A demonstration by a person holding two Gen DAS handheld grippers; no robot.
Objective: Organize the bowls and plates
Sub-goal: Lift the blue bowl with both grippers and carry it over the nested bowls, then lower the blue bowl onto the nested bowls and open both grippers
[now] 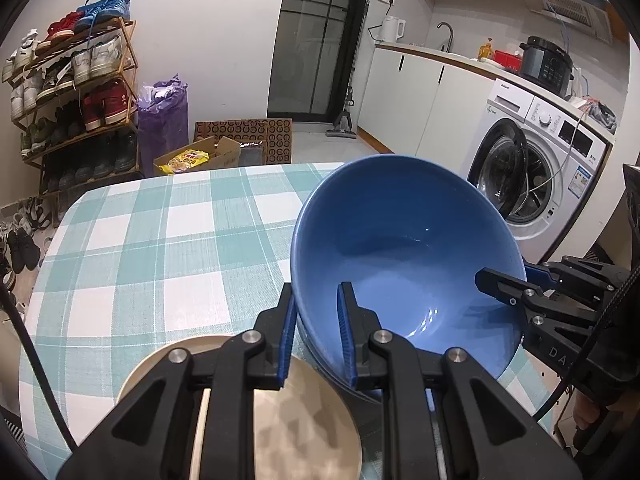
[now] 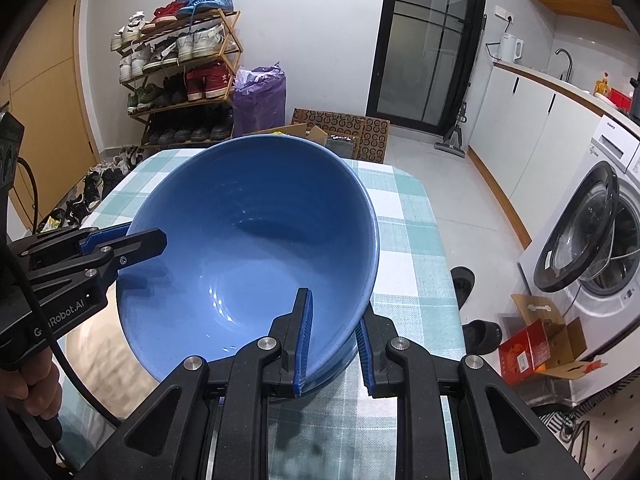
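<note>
A large blue bowl (image 1: 404, 240) is held between both grippers above the checked tablecloth; it also shows in the right wrist view (image 2: 256, 248). My left gripper (image 1: 318, 332) is shut on the bowl's left rim, one finger inside and one outside. My right gripper (image 2: 334, 344) is shut on the bowl's right rim the same way. In the left wrist view the right gripper (image 1: 516, 286) reaches over the far rim. A cream plate (image 1: 312, 412) lies on the table under my left gripper, partly hidden by it.
The table (image 1: 160, 248) has a teal and white checked cloth. A shoe rack (image 1: 76, 92) and a purple bag (image 1: 162, 116) stand at the far wall. A washing machine (image 1: 536, 164) stands right of the table. Slippers (image 2: 464, 280) and a red box (image 2: 536, 348) lie on the floor.
</note>
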